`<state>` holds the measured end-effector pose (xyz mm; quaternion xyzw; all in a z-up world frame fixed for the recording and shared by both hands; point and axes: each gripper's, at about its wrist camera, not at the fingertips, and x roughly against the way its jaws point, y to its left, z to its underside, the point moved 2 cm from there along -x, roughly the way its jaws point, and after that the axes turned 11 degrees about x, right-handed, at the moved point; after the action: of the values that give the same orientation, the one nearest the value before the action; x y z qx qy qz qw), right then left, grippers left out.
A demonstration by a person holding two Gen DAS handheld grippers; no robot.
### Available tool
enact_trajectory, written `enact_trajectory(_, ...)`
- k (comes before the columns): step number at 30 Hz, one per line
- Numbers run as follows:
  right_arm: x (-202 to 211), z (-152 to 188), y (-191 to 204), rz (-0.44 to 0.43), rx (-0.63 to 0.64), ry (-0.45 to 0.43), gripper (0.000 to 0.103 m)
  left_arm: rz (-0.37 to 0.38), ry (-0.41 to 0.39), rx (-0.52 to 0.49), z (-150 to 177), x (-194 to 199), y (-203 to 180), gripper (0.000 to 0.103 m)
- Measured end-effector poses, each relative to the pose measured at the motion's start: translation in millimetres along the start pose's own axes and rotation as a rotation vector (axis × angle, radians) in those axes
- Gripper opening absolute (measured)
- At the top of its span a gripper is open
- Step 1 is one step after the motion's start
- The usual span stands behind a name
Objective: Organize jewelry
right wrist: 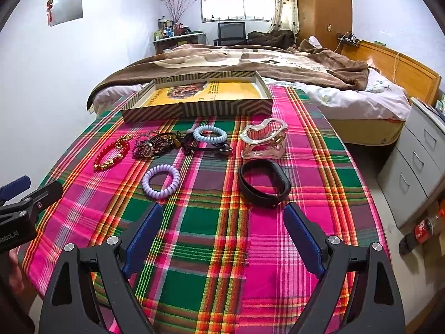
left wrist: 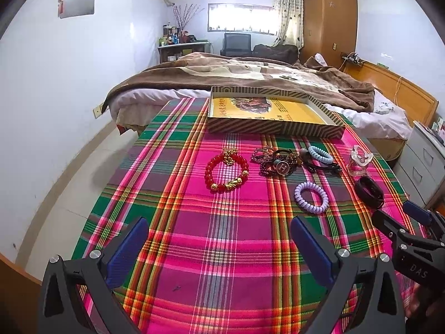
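Jewelry, loose on the plaid-clothed table [right wrist: 211, 231], all of it outside the shallow box [right wrist: 200, 110] at the far edge, next to the bed [right wrist: 278, 58]; nothing yet sorted, judging by the bare yellow printed floor of that box; probably meant as the tray for the pieces. Strewn in a rough row just short of the box: red bead bracelet [left wrist: 226, 172] with gold charms, glossy round beads in a ring, lying flat at the left; tangle of dark beaded bracelets [left wrist: 274, 161] beside it, touching and overlapping, a round disc marked H on top; pale blue coil hair tie [right wrist: 210, 133] and black elastic cords [right wrist: 205, 147] next along, springy telephone-cord plastic; clear wavy bangle [right wrist: 262, 137], glassy and stiff, standing on edge at the right. Nearer, apart from the row: lilac coil hair tie [right wrist: 161, 181], flat; black band [right wrist: 264, 182], matte, rubbery-looking, resting partly on its side.

Left tongs [left wrist: 219, 246] hovering low over bare cloth, spread wide, gripping nothing, blue ribbed pads [left wrist: 128, 250] facing inward; aimed roughly toward the red bracelet. Right tongs [right wrist: 224, 232] likewise parted and holding nothing, just short of the black band and lilac tie; likely poised for a first pick. Cloth woven, pink, green and orange checks, slightly rumpled.
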<state>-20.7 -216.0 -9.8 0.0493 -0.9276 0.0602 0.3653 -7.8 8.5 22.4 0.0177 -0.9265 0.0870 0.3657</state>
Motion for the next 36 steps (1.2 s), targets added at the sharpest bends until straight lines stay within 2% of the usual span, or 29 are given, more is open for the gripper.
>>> enact_trajectory(36, -6.7, -5.6, -0.2, -0.004, -0.009, 0.003, 0.089, -0.009, 0.028, -0.002, -7.0, -11.9, -3.0, 0.103)
